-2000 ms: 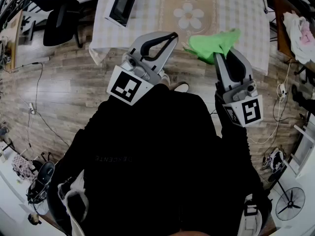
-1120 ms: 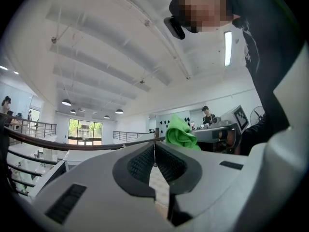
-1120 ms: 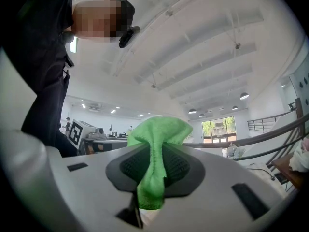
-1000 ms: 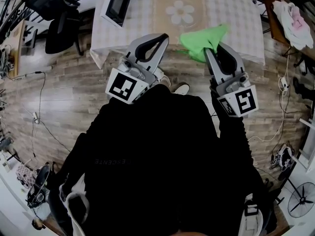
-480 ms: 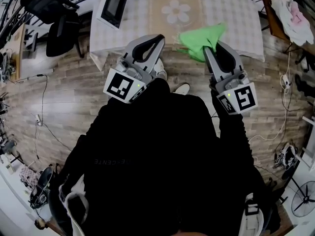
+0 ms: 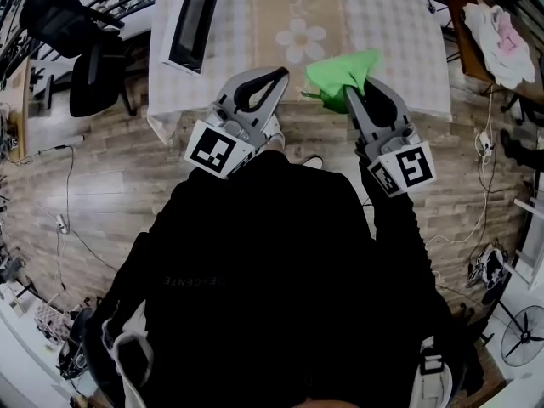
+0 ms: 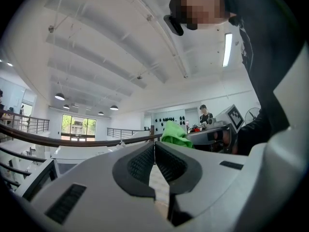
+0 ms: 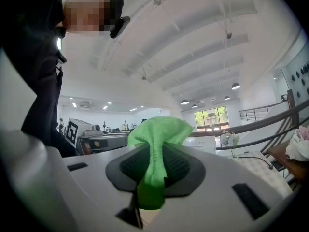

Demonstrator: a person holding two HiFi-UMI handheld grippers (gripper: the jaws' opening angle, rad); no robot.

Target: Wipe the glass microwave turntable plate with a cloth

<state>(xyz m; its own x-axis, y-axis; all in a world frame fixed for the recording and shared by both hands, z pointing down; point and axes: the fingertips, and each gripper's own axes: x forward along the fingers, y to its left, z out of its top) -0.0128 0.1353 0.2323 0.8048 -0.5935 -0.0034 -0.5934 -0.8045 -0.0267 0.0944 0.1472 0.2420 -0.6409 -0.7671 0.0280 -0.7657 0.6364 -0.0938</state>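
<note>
One green cloth (image 6: 338, 73) pinched in right gripper (image 6: 350, 93), by near edge of table (image 6: 408, 53). Left gripper (image 6: 279, 75) pressed together, empty. One microwave (image 6: 191, 19) at left edge.

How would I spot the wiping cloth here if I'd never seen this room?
Look to the table with the checked, flower-printed cover in front of the person. Near its front edge the right gripper pinches the cloth between its jaws. It is the only bright green thing by that edge, soft and bunched; the left gripper beside it is shut and empty.
</note>
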